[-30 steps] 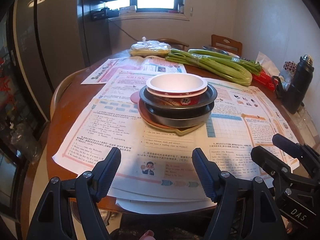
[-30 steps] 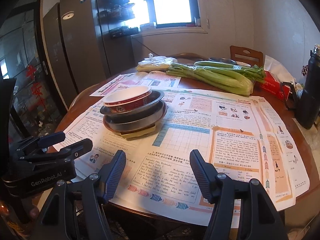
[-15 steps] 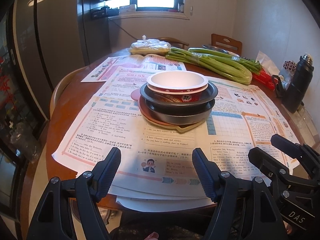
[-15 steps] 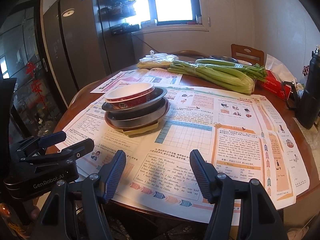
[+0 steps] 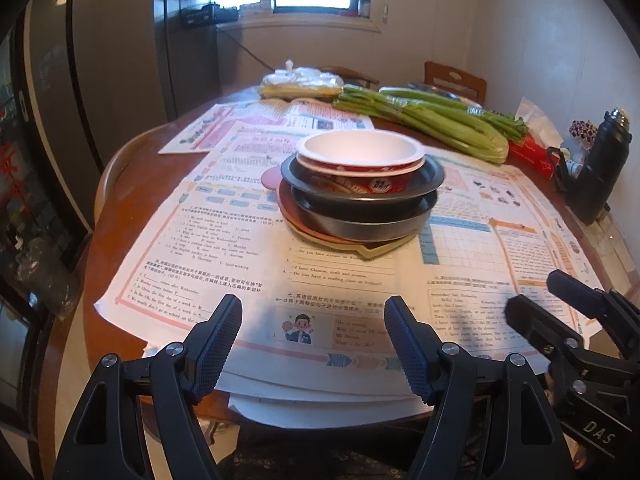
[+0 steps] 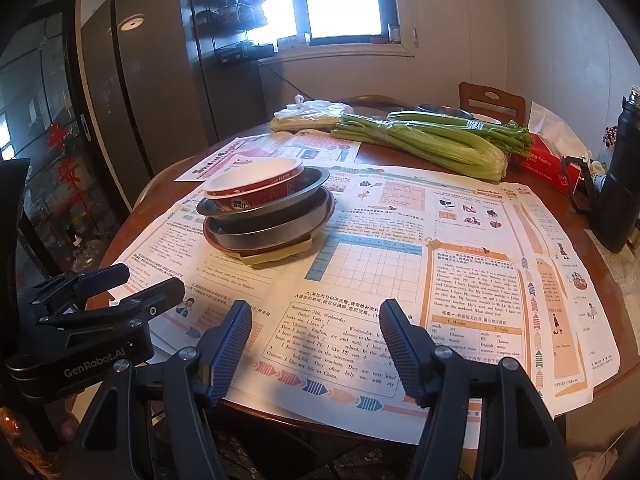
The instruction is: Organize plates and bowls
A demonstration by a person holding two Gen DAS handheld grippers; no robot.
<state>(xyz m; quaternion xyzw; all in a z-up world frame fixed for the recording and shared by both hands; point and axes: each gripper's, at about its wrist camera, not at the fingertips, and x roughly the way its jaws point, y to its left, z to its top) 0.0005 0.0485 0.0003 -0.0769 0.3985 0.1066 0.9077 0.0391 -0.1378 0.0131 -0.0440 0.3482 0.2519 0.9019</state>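
Note:
A stack of dishes stands mid-table on printed paper sheets. On top is a red-and-white paper bowl [image 5: 360, 160] [image 6: 256, 184]. Under it are two dark metal pans [image 5: 360, 216] [image 6: 264, 228], then a pink plate [image 5: 288, 216] and a beige tray [image 5: 376, 250] [image 6: 276, 256]. My left gripper [image 5: 312, 320] is open and empty near the table's front edge, short of the stack. My right gripper [image 6: 316, 320] is open and empty, to the right of the stack. Each gripper shows at the edge of the other's view.
Celery bunches [image 5: 432, 120] [image 6: 424, 144] and a bagged food item [image 5: 300, 84] lie at the back of the round wooden table [image 5: 160, 168]. A red tissue box [image 6: 552, 168] and a black bottle [image 5: 600, 168] [image 6: 620, 184] stand at the right. A chair [image 6: 492, 100] and fridge [image 6: 152, 100] are behind.
Both grippers have moved a little forward toward the table, so the stack looks slightly nearer. The dishes have not moved. Both grippers stay open.

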